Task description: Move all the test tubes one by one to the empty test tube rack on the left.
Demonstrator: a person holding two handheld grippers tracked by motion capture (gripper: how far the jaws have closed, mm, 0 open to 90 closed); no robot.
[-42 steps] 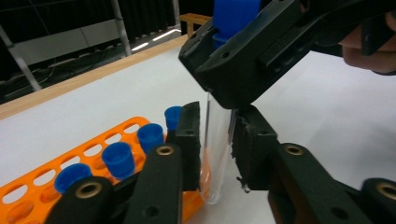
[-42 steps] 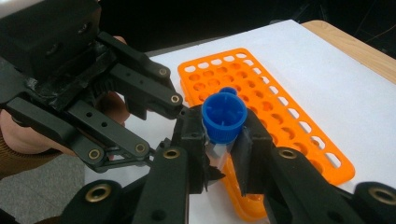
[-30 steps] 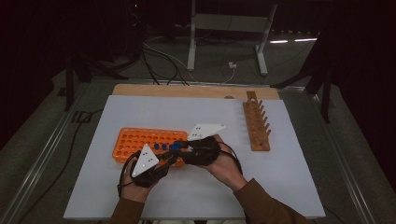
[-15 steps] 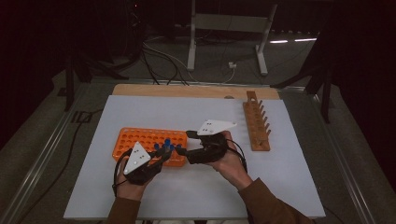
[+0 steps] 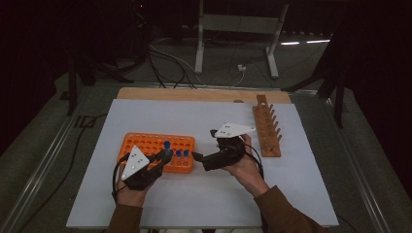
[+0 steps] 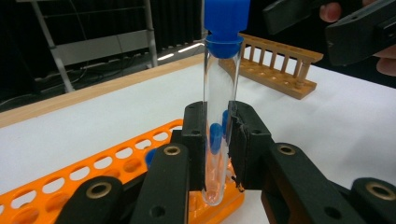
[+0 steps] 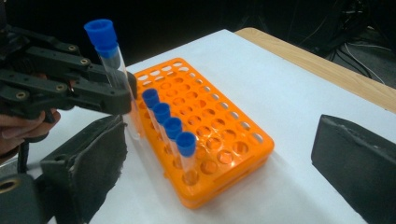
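Note:
My left gripper (image 6: 217,140) is shut on a clear test tube (image 6: 218,102) with a blue cap, held upright over the near right corner of the orange tube rack (image 5: 145,143). In the high view the tube's cap (image 5: 166,144) stands just above the left gripper (image 5: 165,154). My right gripper (image 5: 203,144) hovers to the right of the rack; its jaws have just been opening and are wide apart with nothing between them. The right gripper view has its pads (image 7: 88,172) either side of the rack (image 7: 224,140), where several blue-capped tubes (image 7: 170,126) stand in a row.
A wooden peg rack (image 5: 268,127) lies at the right of the white table sheet (image 5: 204,194). A wooden strip (image 5: 204,94) runs along the far edge. Cables and a metal stand sit on the floor beyond.
The right gripper has drawn back to the right from the left gripper and opened its jaws. The tube stays in the left gripper, which has barely moved.

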